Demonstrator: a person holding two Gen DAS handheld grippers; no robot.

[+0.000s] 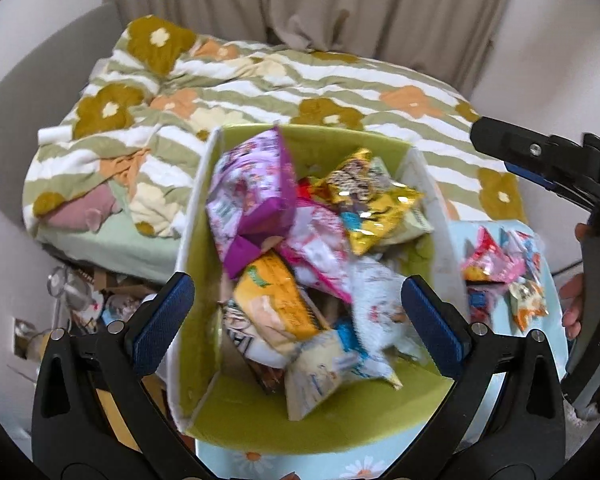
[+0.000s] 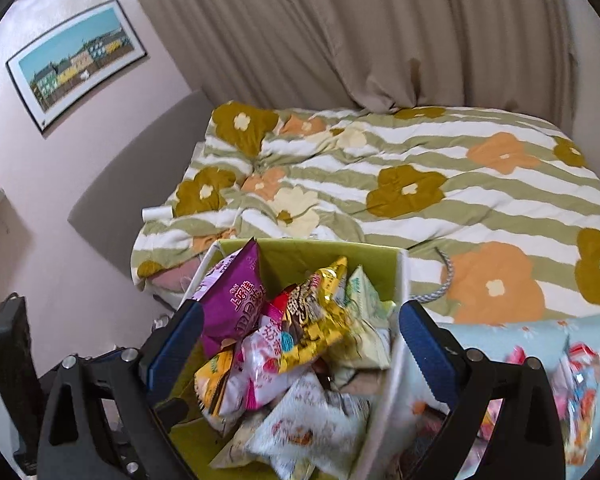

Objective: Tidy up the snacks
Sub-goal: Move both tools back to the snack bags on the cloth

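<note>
The left gripper (image 1: 296,316) and right gripper (image 2: 300,344) are held wide open and empty above the green storage box (image 1: 380,138), already heaped with snack packets (image 1: 296,248). A few packets (image 1: 504,272) are left on the floral cloth (image 1: 548,320) beside it.

One box (image 1: 204,240) holds a heap of snack bags: one purple (image 1: 256,184), one gold (image 1: 364,196), one orange (image 1: 276,300), at least two pink-and-white and several pale ones; blur hides the exact total. About four more packets (image 1: 500,268) lie outside on the worktop (image 1: 552,320). One bed (image 2: 440,184), one picture (image 2: 76,60).
</note>
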